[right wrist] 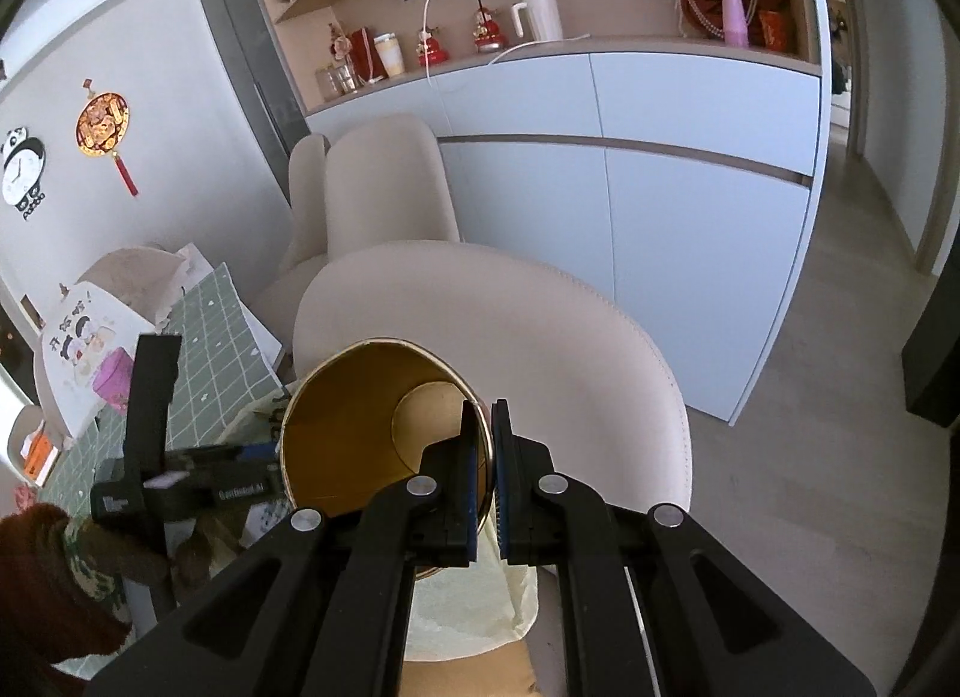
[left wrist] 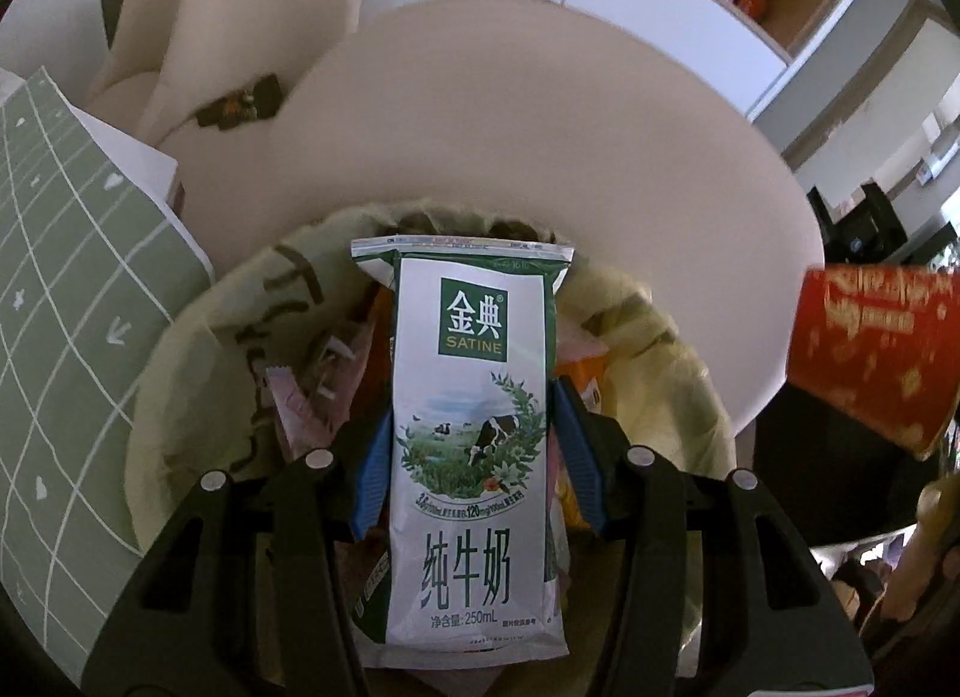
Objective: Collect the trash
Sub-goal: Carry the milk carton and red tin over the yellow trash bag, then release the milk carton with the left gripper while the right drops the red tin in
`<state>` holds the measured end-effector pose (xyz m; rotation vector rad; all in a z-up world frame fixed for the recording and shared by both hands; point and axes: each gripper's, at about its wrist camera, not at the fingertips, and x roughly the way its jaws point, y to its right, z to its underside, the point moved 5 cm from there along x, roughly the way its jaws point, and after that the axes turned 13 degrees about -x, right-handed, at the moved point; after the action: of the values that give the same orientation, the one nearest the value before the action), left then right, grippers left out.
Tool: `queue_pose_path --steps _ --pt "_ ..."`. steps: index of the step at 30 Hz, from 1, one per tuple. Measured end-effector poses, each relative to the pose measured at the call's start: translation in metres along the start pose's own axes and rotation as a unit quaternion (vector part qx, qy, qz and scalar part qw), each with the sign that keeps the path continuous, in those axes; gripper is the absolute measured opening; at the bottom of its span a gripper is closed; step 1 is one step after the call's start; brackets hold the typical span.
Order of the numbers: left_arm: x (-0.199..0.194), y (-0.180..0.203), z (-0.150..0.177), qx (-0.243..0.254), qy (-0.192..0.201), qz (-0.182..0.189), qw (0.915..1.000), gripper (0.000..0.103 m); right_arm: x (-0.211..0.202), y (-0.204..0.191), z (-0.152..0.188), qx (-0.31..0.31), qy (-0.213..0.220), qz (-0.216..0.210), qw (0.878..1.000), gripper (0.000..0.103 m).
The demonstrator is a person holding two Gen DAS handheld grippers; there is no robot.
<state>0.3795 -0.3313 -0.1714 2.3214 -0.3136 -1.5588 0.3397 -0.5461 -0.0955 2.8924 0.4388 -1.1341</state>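
Left gripper (left wrist: 471, 445) clamps the milk carton (left wrist: 471, 427) over the trash bin (left wrist: 180, 349), ready to drop; right gripper (right wrist: 486, 457) pinches the paper cup (right wrist: 360, 415) rim beside it.

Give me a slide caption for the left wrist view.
Left gripper holds a milk carton above the lined trash bin.

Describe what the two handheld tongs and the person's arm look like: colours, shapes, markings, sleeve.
Both the left tongs and the right tongs have matte black, angular linkage arms with elongated cut-outs and round silver pivot pins. Their fingers carry blue ribbed pads. Seen from the right wrist camera, the left unit's black body bears small white lettering, too blurred to read. The person's left hand shows a dark brown glove or sleeve with a mottled green cuff.
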Motion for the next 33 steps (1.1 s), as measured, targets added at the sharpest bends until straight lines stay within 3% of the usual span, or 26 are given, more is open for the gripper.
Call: queue_pose_path --steps 4,8,12,14,16,19,23,28,33 --pt "-0.001 0.004 0.006 0.018 -0.011 0.021 0.9996 0.048 0.006 -0.004 -0.004 -0.001 0.0 -0.005 1.0 0.007" --pt "-0.016 -0.006 0.006 -0.019 -0.018 0.055 0.9982 0.055 0.013 -0.013 -0.01 -0.005 0.003 -0.021 1.0 0.007" --pt "-0.056 -0.02 0.008 -0.039 0.028 0.066 0.9967 0.074 0.027 -0.03 -0.016 -0.014 0.002 -0.047 0.999 0.007" --pt "-0.083 -0.024 0.011 -0.044 0.061 0.077 0.9942 0.078 0.036 -0.042 -0.019 -0.022 0.002 -0.063 0.998 0.007" --pt "-0.112 -0.032 0.013 -0.048 0.093 0.066 0.9923 0.084 0.046 -0.056 -0.022 -0.031 0.003 -0.079 0.996 0.007" --pt "-0.149 -0.051 0.019 -0.07 0.132 0.045 0.9877 0.084 0.066 -0.086 -0.023 -0.049 -0.005 -0.11 0.993 0.007" --pt "-0.202 -0.088 0.033 -0.113 0.183 0.006 0.9767 0.085 0.091 -0.122 -0.015 -0.089 -0.03 -0.12 0.988 0.007" --pt "-0.239 -0.135 0.053 -0.155 0.194 -0.023 0.9684 0.085 0.129 -0.154 0.011 -0.128 -0.102 -0.114 0.98 0.007" --pt "-0.265 -0.186 0.087 -0.187 0.198 -0.04 0.9614 0.085 0.141 -0.162 0.024 -0.133 -0.13 -0.09 0.978 0.007"
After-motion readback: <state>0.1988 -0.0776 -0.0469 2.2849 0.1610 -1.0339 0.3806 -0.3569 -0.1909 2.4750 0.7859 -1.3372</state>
